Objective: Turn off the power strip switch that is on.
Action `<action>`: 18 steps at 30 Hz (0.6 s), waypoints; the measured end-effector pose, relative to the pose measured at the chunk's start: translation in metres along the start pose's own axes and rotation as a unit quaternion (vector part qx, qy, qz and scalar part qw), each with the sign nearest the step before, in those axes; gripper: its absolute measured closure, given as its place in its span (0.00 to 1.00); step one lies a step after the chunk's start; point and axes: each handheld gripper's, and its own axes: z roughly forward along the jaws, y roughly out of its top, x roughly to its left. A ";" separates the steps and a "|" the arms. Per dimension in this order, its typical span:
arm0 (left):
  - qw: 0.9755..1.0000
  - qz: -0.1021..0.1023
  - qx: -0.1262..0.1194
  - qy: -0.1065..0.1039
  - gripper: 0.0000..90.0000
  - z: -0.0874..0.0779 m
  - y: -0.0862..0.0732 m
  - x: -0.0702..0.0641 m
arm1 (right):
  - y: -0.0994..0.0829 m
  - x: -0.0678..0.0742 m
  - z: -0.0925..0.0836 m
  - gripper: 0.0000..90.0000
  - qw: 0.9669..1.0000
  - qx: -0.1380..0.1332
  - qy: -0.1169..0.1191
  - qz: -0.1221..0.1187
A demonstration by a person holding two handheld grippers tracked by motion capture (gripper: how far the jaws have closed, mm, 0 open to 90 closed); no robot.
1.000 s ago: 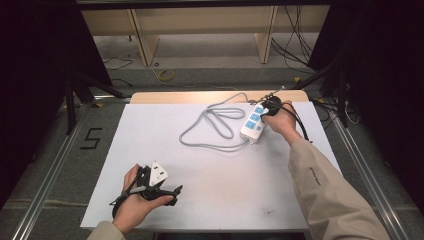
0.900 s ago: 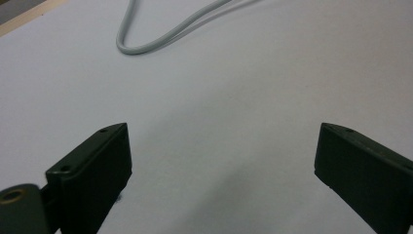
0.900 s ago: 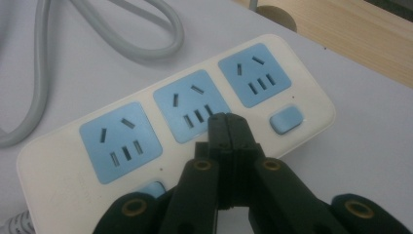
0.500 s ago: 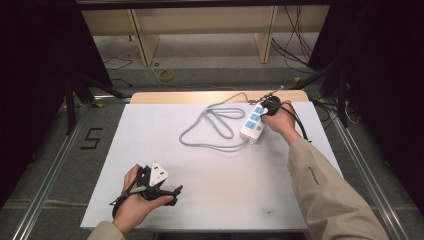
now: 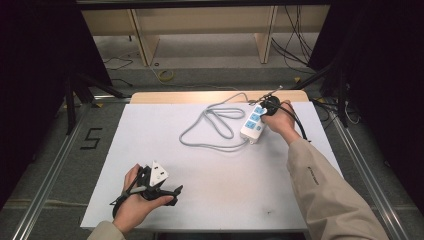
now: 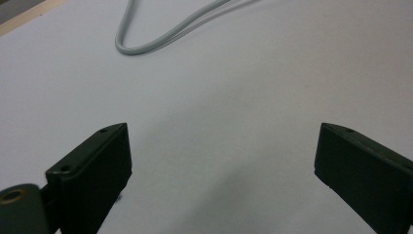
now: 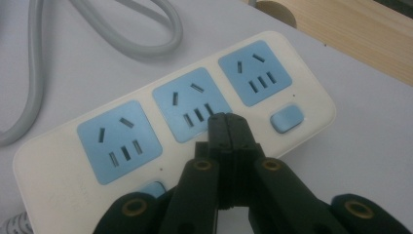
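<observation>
With its fingers pressed together just beside the middle blue switch, the right gripper (image 7: pixel 228 119) could skid off or shove the light power strip (image 7: pixel 175 117) on the worktop (image 5: pixel 165 150), while the left gripper (image 6: pixel 221 165), fingers spread, steadies nothing.

We see a cream power strip (image 7: pixel 302 83) w/ light-blue sockets (image 7: pixel 118 140), grey cord (image 5: pixel 212 125), white table (image 5: pixel 200 165), black grippers (image 7: pixel 228 122).

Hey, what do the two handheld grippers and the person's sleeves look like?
Both are black. The left gripper carries a grey three-cornered plate with small dark holes; its jaws are thick, blocky black pads with tiny screw holes. The right gripper has slim black jaws on linkages with brass-coloured pivots and a black cable. Both sleeves are beige.
</observation>
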 end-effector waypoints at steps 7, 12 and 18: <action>1.000 0.000 -0.001 0.001 0.07 0.000 0.000 0.000 | 0.000 -0.001 0.000 1.00 1.000 -0.001 0.001 0.001; 1.000 0.000 0.000 0.001 0.07 0.000 0.000 0.001 | 0.000 -0.001 0.000 1.00 1.000 -0.001 0.001 0.001; 1.000 0.001 0.000 0.001 0.07 0.000 0.000 0.000 | 0.000 0.000 0.000 1.00 1.000 -0.002 -0.001 0.002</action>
